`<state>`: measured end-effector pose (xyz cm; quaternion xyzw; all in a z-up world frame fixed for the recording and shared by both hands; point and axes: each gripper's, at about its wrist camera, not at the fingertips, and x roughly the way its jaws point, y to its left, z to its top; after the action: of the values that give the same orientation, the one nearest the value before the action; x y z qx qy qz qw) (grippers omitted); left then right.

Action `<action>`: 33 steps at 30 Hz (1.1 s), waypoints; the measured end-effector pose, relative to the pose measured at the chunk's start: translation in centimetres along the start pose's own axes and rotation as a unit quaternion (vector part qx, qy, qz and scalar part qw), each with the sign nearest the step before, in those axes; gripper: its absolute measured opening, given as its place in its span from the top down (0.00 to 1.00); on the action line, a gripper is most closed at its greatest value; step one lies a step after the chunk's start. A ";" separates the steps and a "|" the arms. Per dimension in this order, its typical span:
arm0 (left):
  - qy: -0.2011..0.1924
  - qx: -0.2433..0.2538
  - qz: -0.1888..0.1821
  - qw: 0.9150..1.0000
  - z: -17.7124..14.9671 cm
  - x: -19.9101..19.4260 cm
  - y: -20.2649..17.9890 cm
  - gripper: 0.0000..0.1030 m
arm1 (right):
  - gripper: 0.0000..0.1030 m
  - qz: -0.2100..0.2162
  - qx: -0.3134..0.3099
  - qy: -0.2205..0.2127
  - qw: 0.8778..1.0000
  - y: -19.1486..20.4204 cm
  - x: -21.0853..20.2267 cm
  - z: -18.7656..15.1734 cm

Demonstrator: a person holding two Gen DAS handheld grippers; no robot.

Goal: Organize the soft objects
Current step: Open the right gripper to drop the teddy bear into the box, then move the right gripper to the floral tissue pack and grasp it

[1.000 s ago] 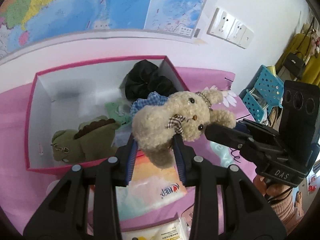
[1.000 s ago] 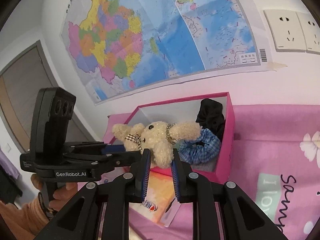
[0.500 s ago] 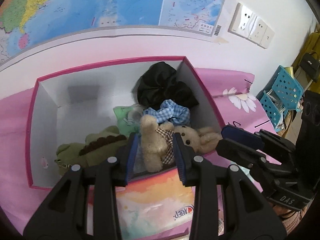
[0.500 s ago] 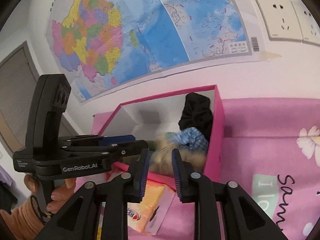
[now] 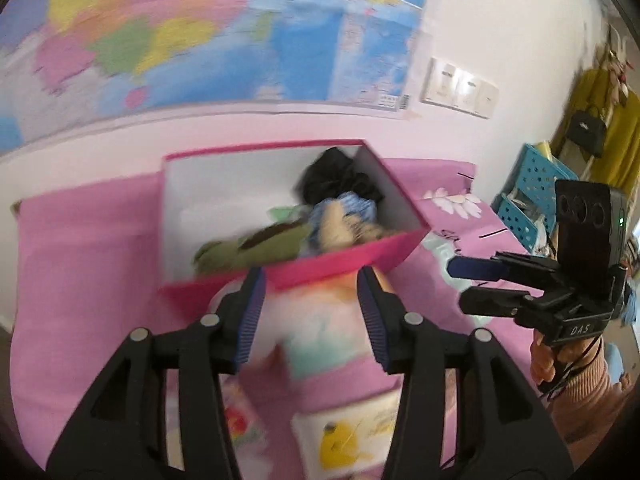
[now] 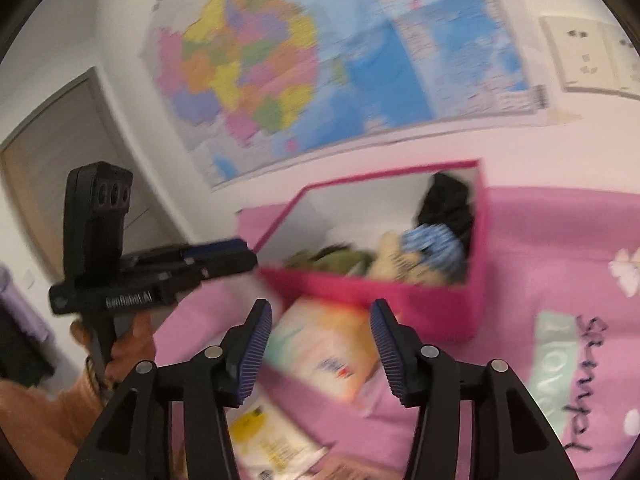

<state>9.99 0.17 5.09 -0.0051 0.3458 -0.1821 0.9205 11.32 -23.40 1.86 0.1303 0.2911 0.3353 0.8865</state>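
The beige teddy bear (image 5: 340, 228) (image 6: 394, 260) lies inside the pink box (image 5: 340, 268) (image 6: 440, 304), beside a green plush dinosaur (image 5: 256, 246) (image 6: 336, 258), a blue checked scrunchie (image 5: 352, 206) (image 6: 434, 246) and a black cloth bundle (image 5: 336, 176) (image 6: 446, 204). My left gripper (image 5: 312, 304) hangs in front of the box, its jaws opening with nothing between them. My right gripper (image 6: 320, 340) also stands back from the box, jaws opening and empty. Both views are blurred.
Soft tissue packs (image 5: 320, 332) (image 6: 328, 352) lie on the pink bedsheet (image 6: 560, 248) in front of the box, with a yellow-printed pack (image 5: 348, 440) nearer. A map and wall sockets (image 5: 460, 88) are behind. Blue baskets (image 5: 528, 196) stand at the right.
The teddy, held by both grippers above the box a second ago, now lies in the box. Both grippers have let go, opened and pulled back from it.
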 end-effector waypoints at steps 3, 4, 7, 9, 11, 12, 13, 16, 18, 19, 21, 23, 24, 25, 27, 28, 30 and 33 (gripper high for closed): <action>0.006 -0.029 0.030 0.999 -2.5 -1.4 2.5 0.52 | 0.48 0.037 -0.012 0.031 0.999 1.7 1.1 -0.9; 0.011 -0.040 0.035 0.999 -3.3 -1.5 3.3 0.52 | 0.48 0.052 -0.014 0.041 0.998 2.3 1.5 -1.2; 0.039 -0.087 0.041 0.995 -6.2 -1.1 6.3 0.52 | 0.47 0.080 -0.030 0.069 0.994 4.1 3.2 -2.0; 0.059 -0.107 0.047 0.991 -7.6 -0.5 7.5 0.52 | 0.46 0.088 -0.040 0.087 0.992 5.3 4.6 -2.5; 0.079 -0.121 0.048 0.988 -8.9 0.3 8.4 0.52 | 0.46 0.097 -0.047 0.107 0.988 6.3 6.1 -3.1; 0.087 -0.123 0.046 0.987 -9.5 0.7 8.6 0.52 | 0.46 0.097 -0.050 0.116 0.987 6.8 6.9 -3.4; 0.093 -0.124 0.041 0.987 -9.8 1.1 8.7 0.52 | 0.46 0.098 -0.053 0.124 0.986 7.4 7.8 -3.7; 0.108 -0.131 0.022 0.985 -10.7 2.3 9.0 0.52 | 0.46 0.097 -0.057 0.142 0.983 8.5 9.9 -4.6; 0.116 -0.134 0.006 0.984 -11.0 3.0 8.9 0.52 | 0.46 0.095 -0.054 0.153 0.982 8.9 11.1 -5.0; 0.119 -0.130 -0.003 0.984 -11.1 3.2 8.7 0.52 | 0.46 0.093 -0.051 0.159 0.982 9.1 11.8 -5.4; 0.122 -0.127 -0.016 0.984 -11.5 3.4 8.2 0.52 | 0.46 0.087 -0.048 0.166 0.981 9.3 12.5 -5.8; 0.126 -0.115 -0.030 0.985 -11.7 3.5 7.3 0.52 | 0.46 0.084 -0.037 0.166 0.982 9.1 12.7 -5.9; 0.125 -0.109 -0.037 0.985 -12.0 3.3 7.0 0.52 | 0.46 0.083 -0.030 0.165 0.982 8.8 12.7 -5.9; 0.124 -0.102 -0.048 0.986 -12.1 3.2 6.5 0.52 | 0.46 0.080 -0.024 0.162 0.983 8.4 12.4 -5.9; 0.119 -0.079 -0.076 0.987 -12.5 2.7 4.9 0.52 | 0.46 0.075 -0.013 0.155 0.985 7.8 12.0 -5.8; 0.117 -0.065 -0.088 0.987 -12.6 2.4 4.1 0.52 | 0.46 0.072 -0.006 0.151 0.986 7.5 11.6 -5.8; 0.114 -0.041 -0.094 0.988 -12.7 2.1 3.2 0.52 | 0.46 0.067 0.006 0.145 0.987 6.5 10.7 -6.0; 0.094 -0.027 -0.067 0.993 -12.2 1.0 3.5 0.52 | 0.46 0.064 0.021 0.143 0.987 5.9 10.2 -6.3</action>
<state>4.10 4.50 -5.30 -0.0362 0.4346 -0.2335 0.8690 10.69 -11.97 -5.00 0.1183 0.4126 0.4004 0.8096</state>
